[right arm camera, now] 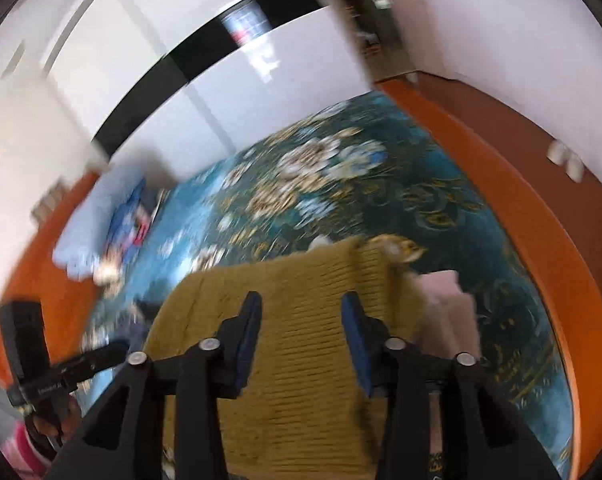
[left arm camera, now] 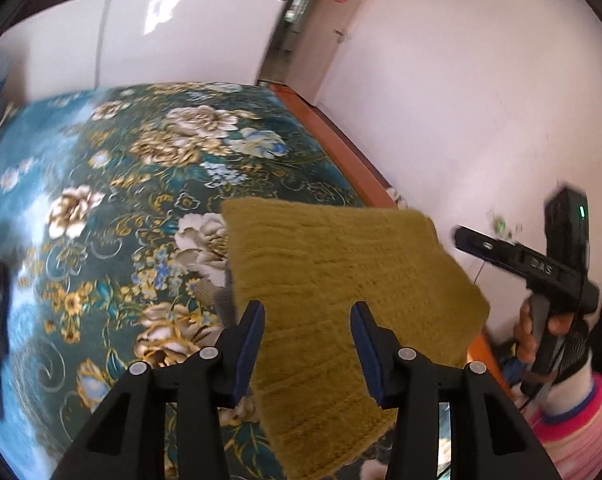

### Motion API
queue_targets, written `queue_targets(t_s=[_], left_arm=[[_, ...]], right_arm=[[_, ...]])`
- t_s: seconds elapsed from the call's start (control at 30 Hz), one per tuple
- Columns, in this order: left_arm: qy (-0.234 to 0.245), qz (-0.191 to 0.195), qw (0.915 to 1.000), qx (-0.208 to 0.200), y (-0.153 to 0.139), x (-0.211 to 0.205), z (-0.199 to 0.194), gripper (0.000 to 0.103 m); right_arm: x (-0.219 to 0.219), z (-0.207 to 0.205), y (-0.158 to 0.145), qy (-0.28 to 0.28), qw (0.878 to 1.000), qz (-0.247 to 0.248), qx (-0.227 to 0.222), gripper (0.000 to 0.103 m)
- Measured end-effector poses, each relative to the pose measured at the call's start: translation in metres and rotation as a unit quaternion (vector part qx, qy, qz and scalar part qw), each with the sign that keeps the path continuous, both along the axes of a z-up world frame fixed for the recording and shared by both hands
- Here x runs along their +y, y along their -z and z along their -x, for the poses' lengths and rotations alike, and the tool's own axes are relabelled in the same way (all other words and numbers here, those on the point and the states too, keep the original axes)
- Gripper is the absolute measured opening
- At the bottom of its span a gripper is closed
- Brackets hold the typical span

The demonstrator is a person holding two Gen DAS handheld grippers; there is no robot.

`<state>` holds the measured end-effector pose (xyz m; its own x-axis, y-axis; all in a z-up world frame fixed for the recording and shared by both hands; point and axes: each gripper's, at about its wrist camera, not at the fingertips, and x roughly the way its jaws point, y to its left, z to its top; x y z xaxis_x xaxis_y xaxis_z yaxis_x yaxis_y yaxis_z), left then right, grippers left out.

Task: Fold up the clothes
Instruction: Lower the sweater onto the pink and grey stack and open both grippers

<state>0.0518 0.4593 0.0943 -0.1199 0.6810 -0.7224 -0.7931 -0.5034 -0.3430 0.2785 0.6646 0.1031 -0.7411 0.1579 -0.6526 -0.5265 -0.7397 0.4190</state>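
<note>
**A:** What do you have on the left wrist feed?

**B:** My left gripper (left arm camera: pixel 307 312) hangs over the bed (left arm camera: pixel 101 208) with its fingers (left arm camera: pixel 253 344) spread wide and nothing between them. Below the gap lies the mustard knit garment (left arm camera: pixel 341 280), folded into a rough rectangle on the floral bedspread. I can't tell whether the fingers touch the knit or sit just above it.

**A:** And the other side?

**B:** The right gripper (right arm camera: pixel 297 312) is the same: fingers (right arm camera: pixel 355 344) well apart, holding nothing, with the garment (right arm camera: pixel 301 380) spread beneath them. This feed is blurred, so fine detail is lost.

**A:** Anything beside the garment?

**B:** In the right wrist view a pale pink piece of cloth (right arm camera: pixel 449 312) lies against the garment's right edge. I can't make out what it is. At the far left of the bed there's a light blue bundle (right arm camera: pixel 101 220) of bedding, well apart from the knit.

**A:** Can you see each gripper from the other camera?

**B:** Yes. The left wrist view shows the right gripper (left arm camera: pixel 473 242) at the right edge, gripped by a hand (left arm camera: pixel 541 328) in a pink striped sleeve (left arm camera: pixel 573 420), beside the white wall (left arm camera: pixel 461 100).
</note>
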Motion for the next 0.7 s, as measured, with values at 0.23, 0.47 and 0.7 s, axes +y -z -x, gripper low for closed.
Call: queue_targets(t_s=[0.23,0.47,0.7], left_arm=[[0.0,0.013,0.9984,-0.055,0.035,0.019,0.003,0.049],[0.008,0.046,0.9975,-0.054,0.056,0.032,0.001,0.049],[-0.01,0.023,0.997,-0.074,0.052,0.011,0.008,0.049]], right_arm=[[0.008,0.023,0.047,0.006,0.998,0.027,-0.056,0.049],[0.018,0.02,0.07,0.017,0.996,0.063,-0.058,0.049],[0.007,0.029,0.065,0.01,0.997,0.04,-0.069,0.049]])
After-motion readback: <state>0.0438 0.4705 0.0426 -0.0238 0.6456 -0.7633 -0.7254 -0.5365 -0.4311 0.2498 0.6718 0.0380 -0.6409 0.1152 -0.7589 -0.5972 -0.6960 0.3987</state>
